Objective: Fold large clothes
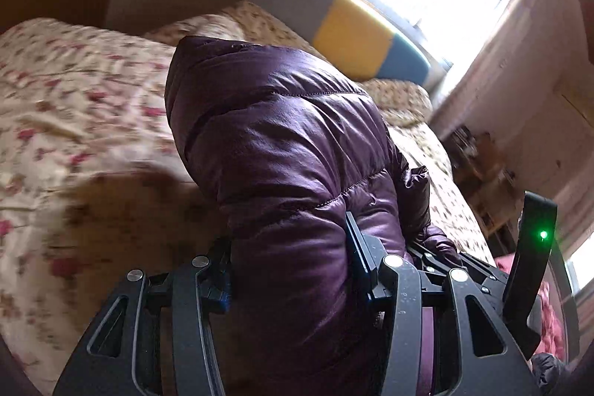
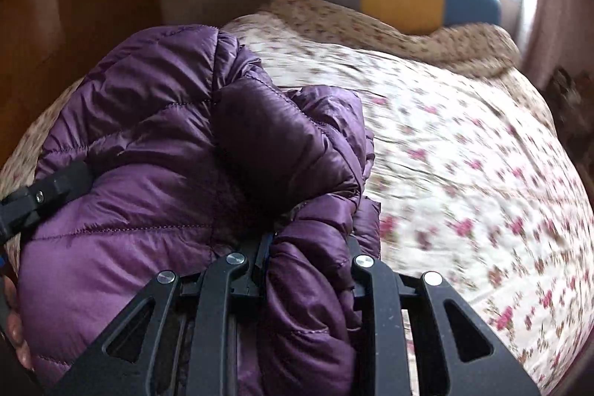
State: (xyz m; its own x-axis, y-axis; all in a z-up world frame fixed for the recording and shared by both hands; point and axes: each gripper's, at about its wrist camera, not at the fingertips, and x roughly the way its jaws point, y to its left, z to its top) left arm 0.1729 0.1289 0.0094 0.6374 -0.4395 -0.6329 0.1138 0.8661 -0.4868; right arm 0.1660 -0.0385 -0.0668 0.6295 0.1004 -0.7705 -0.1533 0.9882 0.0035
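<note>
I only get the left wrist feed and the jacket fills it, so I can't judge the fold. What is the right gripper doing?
Observer: The right gripper has its fingers closed on a bunched part of the purple jacket.
Operator: Where's the rest of the jacket?
Observer: It spreads to that gripper's left, over the floral bedspread.
Operator: Can you see my gripper there?
Observer: Yes, the left gripper shows at the left edge, against the jacket.

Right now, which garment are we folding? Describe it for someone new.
Start at the bed with the floral quilt. On it, bunched in both grippers, is the purple puffer jacket. Its shiny quilted fabric is the only plain dark thing against the flowered bedding.
</note>
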